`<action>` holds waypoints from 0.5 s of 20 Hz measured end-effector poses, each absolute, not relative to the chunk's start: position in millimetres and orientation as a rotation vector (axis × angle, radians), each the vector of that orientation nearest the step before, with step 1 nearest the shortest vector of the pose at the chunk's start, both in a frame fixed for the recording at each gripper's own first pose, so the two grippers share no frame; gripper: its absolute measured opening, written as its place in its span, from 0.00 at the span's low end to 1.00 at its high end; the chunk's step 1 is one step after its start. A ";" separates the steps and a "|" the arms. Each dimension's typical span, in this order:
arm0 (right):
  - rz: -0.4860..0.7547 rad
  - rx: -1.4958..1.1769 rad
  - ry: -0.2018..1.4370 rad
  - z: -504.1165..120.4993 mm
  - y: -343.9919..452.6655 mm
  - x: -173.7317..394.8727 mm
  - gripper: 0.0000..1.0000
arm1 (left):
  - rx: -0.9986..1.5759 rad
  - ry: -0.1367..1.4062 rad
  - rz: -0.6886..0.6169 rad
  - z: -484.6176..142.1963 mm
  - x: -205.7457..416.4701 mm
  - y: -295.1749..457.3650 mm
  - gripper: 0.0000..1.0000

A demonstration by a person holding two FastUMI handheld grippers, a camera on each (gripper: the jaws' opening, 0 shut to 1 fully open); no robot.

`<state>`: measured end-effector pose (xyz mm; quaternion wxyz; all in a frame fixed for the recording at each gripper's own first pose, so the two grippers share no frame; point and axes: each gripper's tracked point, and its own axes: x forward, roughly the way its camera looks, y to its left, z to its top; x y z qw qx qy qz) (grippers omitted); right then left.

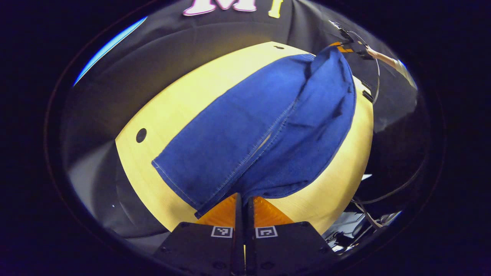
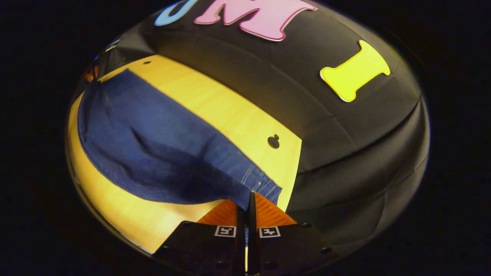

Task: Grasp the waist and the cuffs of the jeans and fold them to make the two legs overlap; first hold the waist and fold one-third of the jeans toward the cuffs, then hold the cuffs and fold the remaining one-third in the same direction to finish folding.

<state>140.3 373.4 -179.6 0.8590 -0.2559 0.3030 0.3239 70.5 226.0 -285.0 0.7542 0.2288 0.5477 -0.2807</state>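
Right now my left gripper (image 1: 244, 201) has its fingers (image 1: 222, 212) pressed together on the cuff end of the jeans (image 1: 261, 126), pinching the denim where the stitched seam runs down to the near edge of the counter (image 1: 180, 103). From there the jeans stretch away across the pale wooden counter toward its far edge, with one leg rolled up and partly lying over the other. At that far end, in the left gripper view, my other hand's gripper holds the raised cloth, though it is too small to make out more.

My right gripper (image 2: 248, 199) likewise has its fingers (image 2: 268, 212) closed on the jeans (image 2: 153, 145), at the waist end near the counter's corner. In the right gripper view a fold of denim bulges up over the counter (image 2: 230, 111), the rest lying flat along its length. A small dark hole (image 2: 273, 141) sits in the counter close to that corner.
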 end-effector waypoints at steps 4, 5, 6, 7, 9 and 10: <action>0.612 -0.375 0.763 -193.2 403.9 187.9 0.07 | 0.390 1.257 -0.474 -297.2 112.7 240.5 0.07; 0.588 -0.319 0.810 -206.3 413.4 205.1 0.07 | 0.397 1.278 -0.445 -302.0 118.7 246.9 0.07; 0.567 -0.276 0.844 -218.6 419.6 217.6 0.03 | 0.406 1.299 -0.426 -308.5 119.4 248.5 0.07; 0.546 -0.239 0.889 -234.7 426.0 227.9 0.07 | 0.412 1.322 -0.414 -308.5 118.8 244.3 0.07; 0.519 -0.224 0.942 -263.5 437.0 244.0 0.07 | 0.411 1.353 -0.402 -313.5 122.3 240.5 0.07; 0.512 -0.226 0.949 -273.2 445.2 250.8 0.07 | 0.418 1.356 -0.394 -317.1 127.0 240.2 0.07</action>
